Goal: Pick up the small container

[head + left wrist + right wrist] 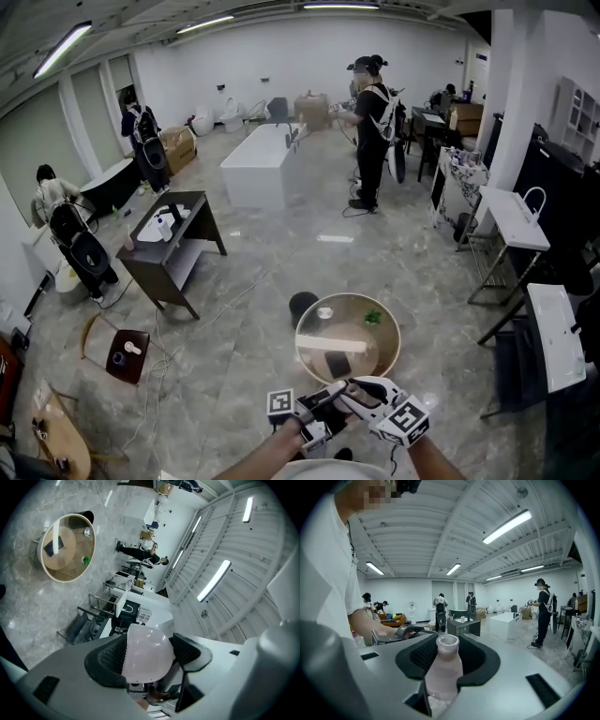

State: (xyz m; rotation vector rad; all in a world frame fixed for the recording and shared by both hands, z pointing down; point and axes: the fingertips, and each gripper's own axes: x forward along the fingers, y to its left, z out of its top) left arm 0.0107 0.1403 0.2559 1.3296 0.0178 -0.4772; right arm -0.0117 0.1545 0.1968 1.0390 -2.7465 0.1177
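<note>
**Item: one small bottle, held off the round tabletop by both tongs**

**Task's thing.** One bottle (443, 672), pale pink and translucent, with a narrow neck and no cap on its mouth. It was not on the tabletop (300, 352). It was held in the air on the person's side of the tabletop, over the floor.

**Right tongs** (449, 656). Count: one. They were closed on the bottle, with the dark pads pressed to either side of its shoulder and body. In the right gripper view the bottle's long axis stood upright, mouth uppermost.

**Left tongs** (149, 654). Count: one. They stood wider and pinched a pale, rounded body. I judged this to be the same bottle, taken at its broad part from the opposite side.

**Key relation.** The bottle lay directly between the two tongs, which met nose to nose just short of the tabletop's near rim. Both gripped it, so neither hand was the nearer. I judged the lift as good as made. What remained depended on keeping the long axis upright, since the mouth was open.

**On the tabletop.** At least three things:
- one white strip (333, 344) near the middle
- one small green thing (372, 317) toward the far right rim
- one small pale thing (325, 312) toward the far left rim

None was close enough to identify.
</note>
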